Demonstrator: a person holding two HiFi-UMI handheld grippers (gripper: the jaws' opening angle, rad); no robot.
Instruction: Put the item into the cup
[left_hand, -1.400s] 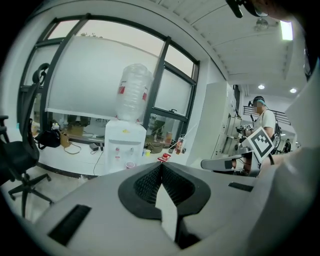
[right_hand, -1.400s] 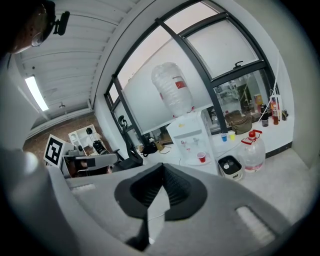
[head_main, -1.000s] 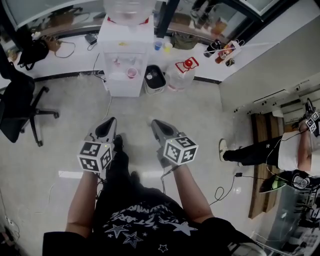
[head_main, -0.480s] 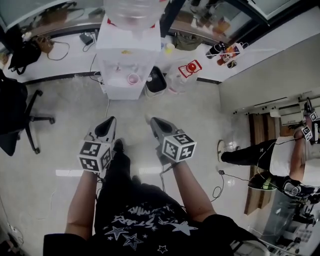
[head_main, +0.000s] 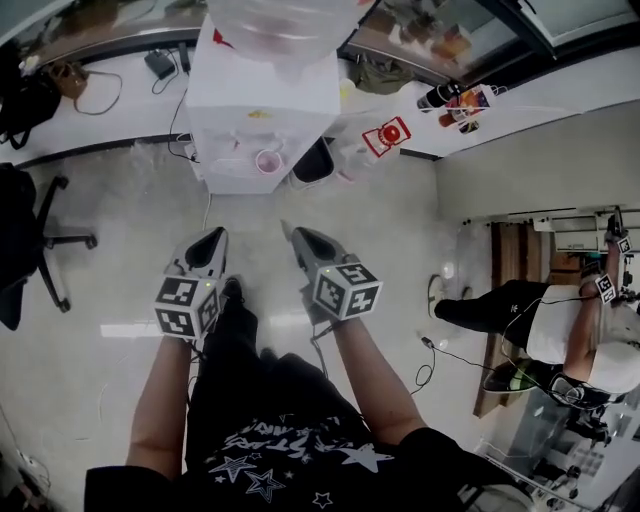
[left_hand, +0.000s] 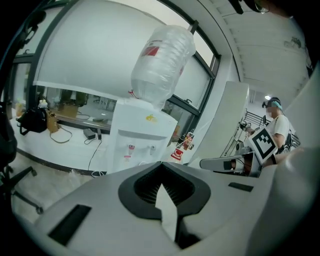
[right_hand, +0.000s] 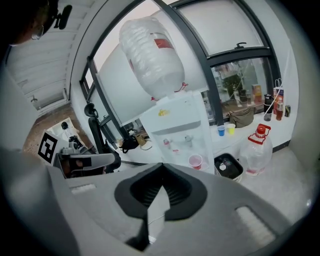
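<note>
You have hardly begun: your left gripper (head_main: 213, 241) and right gripper (head_main: 297, 237) are both closed on nothing, the pink cup (head_main: 267, 160) sits empty-looking on the water dispenser (head_main: 258, 102) at twelve o'clock, and no item is identifiable.

The cup (head_main: 267, 160) is small, pink and round, and it stands upright with its mouth open upward. It sits in the recess of the white water dispenser (head_main: 262, 110), just below the taps, at about 12 o'clock ahead of me. In the right gripper view it shows toward the right side of that recess. I cannot tell what, if anything, lies inside it. Two other small cups, a blue cup (right_hand: 221, 130) and a yellow cup (right_hand: 230, 129), stand side by side on the ledge at 2 o'clock from the pink one.
</note>
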